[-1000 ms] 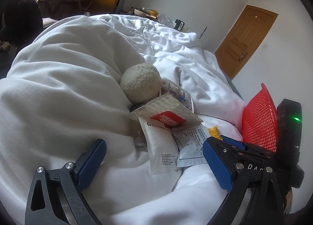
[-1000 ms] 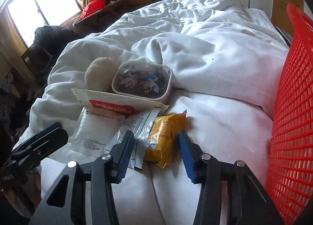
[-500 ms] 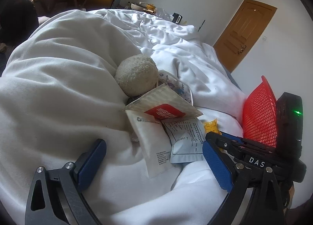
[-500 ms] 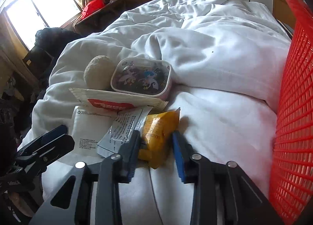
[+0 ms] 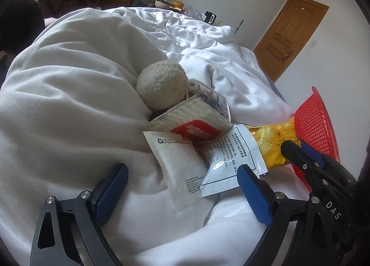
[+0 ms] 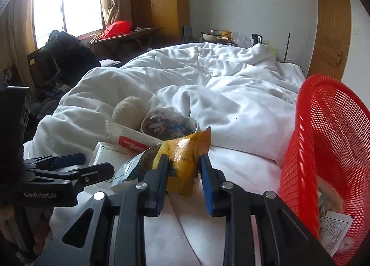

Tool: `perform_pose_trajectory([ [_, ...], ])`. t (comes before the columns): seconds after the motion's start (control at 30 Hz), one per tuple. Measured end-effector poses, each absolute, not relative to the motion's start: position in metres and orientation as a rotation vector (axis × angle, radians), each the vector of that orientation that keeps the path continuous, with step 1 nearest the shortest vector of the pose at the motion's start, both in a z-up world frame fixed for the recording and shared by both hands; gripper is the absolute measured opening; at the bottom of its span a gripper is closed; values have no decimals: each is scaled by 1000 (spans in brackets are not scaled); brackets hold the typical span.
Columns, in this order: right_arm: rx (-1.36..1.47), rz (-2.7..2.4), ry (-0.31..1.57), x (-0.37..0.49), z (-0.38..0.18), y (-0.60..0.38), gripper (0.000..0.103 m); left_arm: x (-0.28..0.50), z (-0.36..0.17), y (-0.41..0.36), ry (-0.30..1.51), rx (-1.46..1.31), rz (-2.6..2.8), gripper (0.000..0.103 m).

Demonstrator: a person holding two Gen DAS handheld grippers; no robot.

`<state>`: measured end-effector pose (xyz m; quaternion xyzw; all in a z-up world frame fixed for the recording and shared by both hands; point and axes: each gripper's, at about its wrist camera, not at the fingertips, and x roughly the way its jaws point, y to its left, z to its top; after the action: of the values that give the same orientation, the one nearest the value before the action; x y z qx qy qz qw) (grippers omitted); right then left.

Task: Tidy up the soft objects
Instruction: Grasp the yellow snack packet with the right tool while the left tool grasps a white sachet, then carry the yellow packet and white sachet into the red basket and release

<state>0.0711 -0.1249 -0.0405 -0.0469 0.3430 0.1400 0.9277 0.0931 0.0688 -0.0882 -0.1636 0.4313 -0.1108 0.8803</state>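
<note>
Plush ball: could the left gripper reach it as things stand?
Probably yes: the left gripper is open and empty, and the plush ball lies exposed ahead on the duvet, past flat sachets.

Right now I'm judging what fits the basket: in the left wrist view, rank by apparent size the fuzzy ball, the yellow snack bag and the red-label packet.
1. red-label packet
2. fuzzy ball, nearly alike, unsure
3. yellow snack bag, partly hidden by the right gripper

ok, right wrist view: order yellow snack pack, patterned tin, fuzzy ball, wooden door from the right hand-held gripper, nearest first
1. yellow snack pack, clamped by the right hand-held gripper
2. patterned tin, just beyond
3. fuzzy ball, behind-left
4. wooden door, far right wall
</note>
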Motion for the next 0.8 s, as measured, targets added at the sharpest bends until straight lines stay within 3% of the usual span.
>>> perform_pose_trajectory([
  [0.2,-82,250,651,67,-32,-135,26,83,-55,67,778,-328,-280,89],
  [0.33,-67,221,618,62,-30,-140,26,90,-39,31,784,-153,-296,89],
  [0.6,-98,113,368,22,22,-162,26,117,-54,-15,945,42,-345,89],
  [0.8,-55,131,375,12,43,-202,26,152,-69,-38,1068,109,-281,86],
])
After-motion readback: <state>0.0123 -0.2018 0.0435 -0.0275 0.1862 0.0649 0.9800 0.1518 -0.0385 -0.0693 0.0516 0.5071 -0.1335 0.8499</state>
